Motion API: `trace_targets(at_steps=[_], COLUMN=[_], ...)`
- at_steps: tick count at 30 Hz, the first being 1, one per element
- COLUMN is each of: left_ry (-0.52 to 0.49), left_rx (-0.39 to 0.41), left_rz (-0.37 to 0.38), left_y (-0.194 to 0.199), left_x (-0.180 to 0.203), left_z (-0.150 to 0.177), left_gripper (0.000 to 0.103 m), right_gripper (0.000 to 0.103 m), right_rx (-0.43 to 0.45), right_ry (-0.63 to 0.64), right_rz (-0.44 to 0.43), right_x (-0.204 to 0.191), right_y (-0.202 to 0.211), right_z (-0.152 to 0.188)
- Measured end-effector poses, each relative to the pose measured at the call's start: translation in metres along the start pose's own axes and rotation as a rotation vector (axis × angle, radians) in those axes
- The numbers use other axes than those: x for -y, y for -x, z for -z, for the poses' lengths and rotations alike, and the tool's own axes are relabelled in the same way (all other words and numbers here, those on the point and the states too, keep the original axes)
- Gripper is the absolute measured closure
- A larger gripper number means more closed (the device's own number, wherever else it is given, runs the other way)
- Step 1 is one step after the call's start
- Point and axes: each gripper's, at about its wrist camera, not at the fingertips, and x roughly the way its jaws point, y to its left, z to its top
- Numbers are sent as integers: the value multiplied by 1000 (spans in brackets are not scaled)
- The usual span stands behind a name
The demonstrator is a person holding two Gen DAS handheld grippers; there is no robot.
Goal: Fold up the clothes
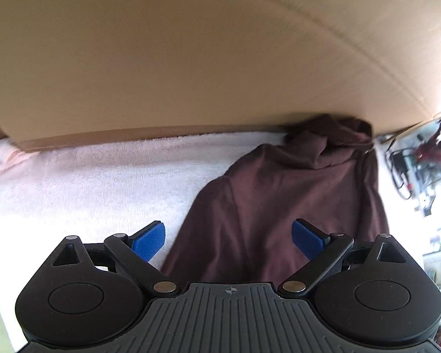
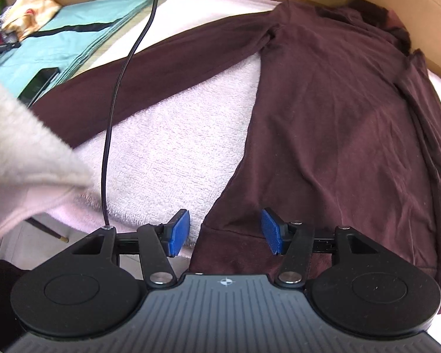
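Jaws of both grippers gape empty over the maroon hoodie (image 2: 332,123) hem, pink towel (image 2: 173,147) bare alongside.

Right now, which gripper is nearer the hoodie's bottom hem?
Right. The right gripper hangs open directly over the hem corner of the maroon hoodie; the left gripper, also open, hangs further up over its side edge.

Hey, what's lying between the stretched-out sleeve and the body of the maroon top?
A bare wedge of the pale pink towel, seen in the right wrist view, between the sleeve and the maroon top.
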Motion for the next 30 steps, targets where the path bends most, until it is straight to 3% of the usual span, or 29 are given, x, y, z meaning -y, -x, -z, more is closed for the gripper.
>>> trace_targets(at_steps=[4, 8, 12, 16, 22, 30], left_ry=[17, 24, -26, 28, 15, 16], left_rx=[-31, -8, 4, -8, -45, -58], left_rz=[46, 121, 55, 68, 56, 96], left_y=[-7, 17, 25, 17, -6, -27], left_x=[-8, -16, -20, -32, -30, -19], left_z=[2, 14, 15, 6, -4, -13], left_gripper=[4, 4, 4, 4, 4, 4], right_gripper=[42, 43, 43, 43, 43, 44], right_rx=[-10, -21, -19, -60, -119, -107], right_ry=[-42, -89, -185, -129, -93, -9], right_rz=[9, -41, -112, -74, -23, 26], right_x=[0, 12, 32, 24, 10, -8], right_y=[-1, 5, 13, 5, -7, -6], right_z=[-4, -14, -31, -35, -26, -22])
